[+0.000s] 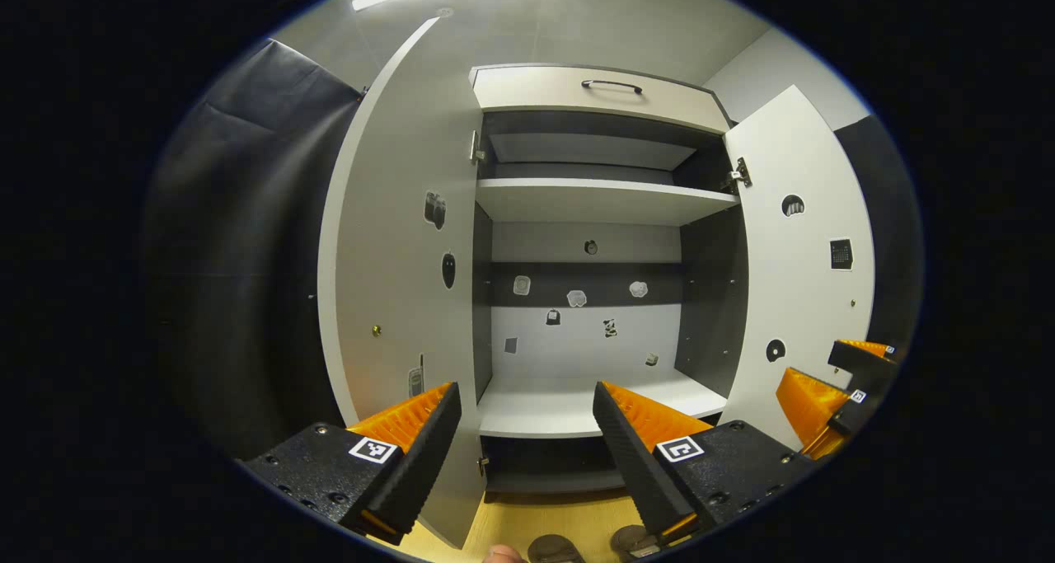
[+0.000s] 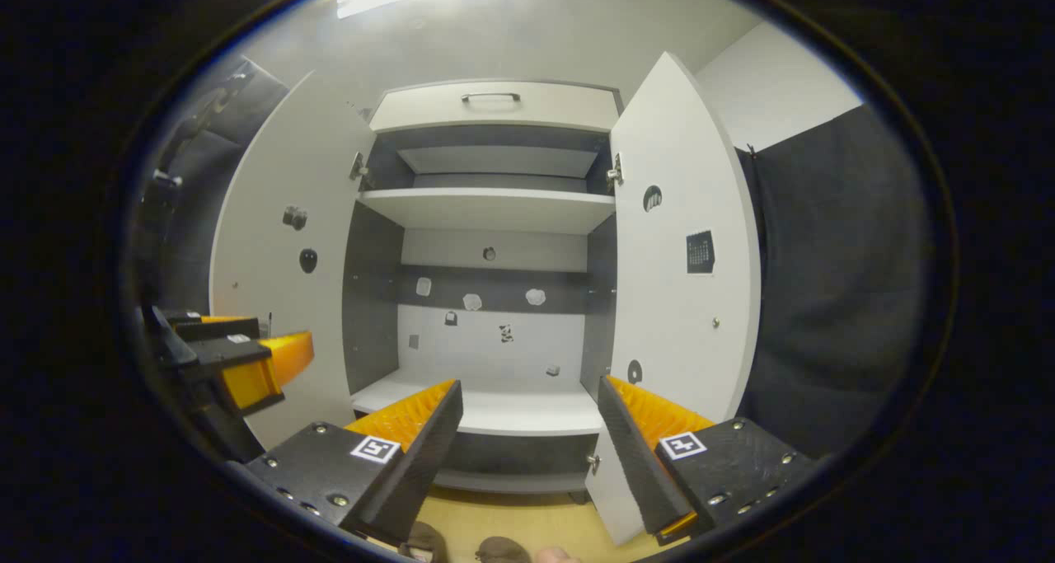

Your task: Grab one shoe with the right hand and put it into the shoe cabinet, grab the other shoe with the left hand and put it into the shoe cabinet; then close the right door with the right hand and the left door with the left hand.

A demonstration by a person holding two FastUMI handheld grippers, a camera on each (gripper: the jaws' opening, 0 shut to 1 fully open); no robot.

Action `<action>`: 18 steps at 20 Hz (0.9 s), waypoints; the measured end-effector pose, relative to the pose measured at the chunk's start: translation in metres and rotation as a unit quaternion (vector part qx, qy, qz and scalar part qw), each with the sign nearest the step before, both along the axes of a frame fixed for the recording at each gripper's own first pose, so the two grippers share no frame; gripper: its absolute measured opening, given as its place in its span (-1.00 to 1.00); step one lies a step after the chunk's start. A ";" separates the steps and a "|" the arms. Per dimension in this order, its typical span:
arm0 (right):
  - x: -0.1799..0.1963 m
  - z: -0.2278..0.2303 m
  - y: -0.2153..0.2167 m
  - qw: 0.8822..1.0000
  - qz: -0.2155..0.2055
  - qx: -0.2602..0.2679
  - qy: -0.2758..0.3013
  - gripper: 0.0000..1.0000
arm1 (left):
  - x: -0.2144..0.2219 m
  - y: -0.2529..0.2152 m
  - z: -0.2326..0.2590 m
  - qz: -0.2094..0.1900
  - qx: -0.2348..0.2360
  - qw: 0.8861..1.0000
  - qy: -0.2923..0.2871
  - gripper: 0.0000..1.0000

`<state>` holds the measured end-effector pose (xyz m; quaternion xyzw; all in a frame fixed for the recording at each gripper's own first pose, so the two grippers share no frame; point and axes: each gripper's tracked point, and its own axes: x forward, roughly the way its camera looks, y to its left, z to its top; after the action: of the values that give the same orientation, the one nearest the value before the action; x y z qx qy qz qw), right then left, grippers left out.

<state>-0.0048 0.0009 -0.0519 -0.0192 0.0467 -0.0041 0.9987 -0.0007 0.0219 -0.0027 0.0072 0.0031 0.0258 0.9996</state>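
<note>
The shoe cabinet point(image 1: 577, 406) stands straight ahead with both doors swung wide, its left door point(image 1: 396, 258) and right door point(image 1: 799, 283) white. Its lower shelf point(image 2: 494, 410) is bare. Two dark brownish shoe tips point(image 1: 556, 548) point(image 1: 630, 538) peek in at the bottom edge on the wooden floor, mostly cut off; they appear again in the right gripper view point(image 2: 424, 538) point(image 2: 503, 549). My left gripper point(image 1: 523, 443) is open and holds nothing, above the shoes. My right gripper point(image 2: 527, 448) is open too, level with it, and appears at the right edge point(image 1: 832, 390).
An upper shelf point(image 1: 602, 200) and a top drawer with a dark handle point(image 1: 610, 85) sit above the lower shelf. Small stickers dot the back panel and doors. Black cloth walls hang on both sides point(image 1: 247, 258) point(image 2: 832, 299). My left gripper point(image 2: 239, 357) shows beside the left door.
</note>
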 end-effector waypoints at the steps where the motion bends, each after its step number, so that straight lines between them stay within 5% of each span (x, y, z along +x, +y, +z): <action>1: -0.002 -0.017 -0.001 1.000 -0.001 -0.004 0.015 0.96 | 0.000 0.001 -0.001 0.002 0.001 1.000 0.001 0.97; 8: -0.043 -0.177 0.011 0.986 0.022 0.005 0.165 0.98 | -0.004 0.014 -0.008 0.013 0.000 1.000 0.012 0.97; 18: -0.130 -0.381 0.043 0.919 0.076 0.037 0.385 0.96 | -0.017 0.023 -0.015 0.020 0.010 1.000 0.018 0.97</action>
<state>-0.1351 0.0438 -0.4331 0.0143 0.4257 0.0809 0.9011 -0.0176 0.0448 -0.0182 0.0172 0.0210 0.0452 0.9986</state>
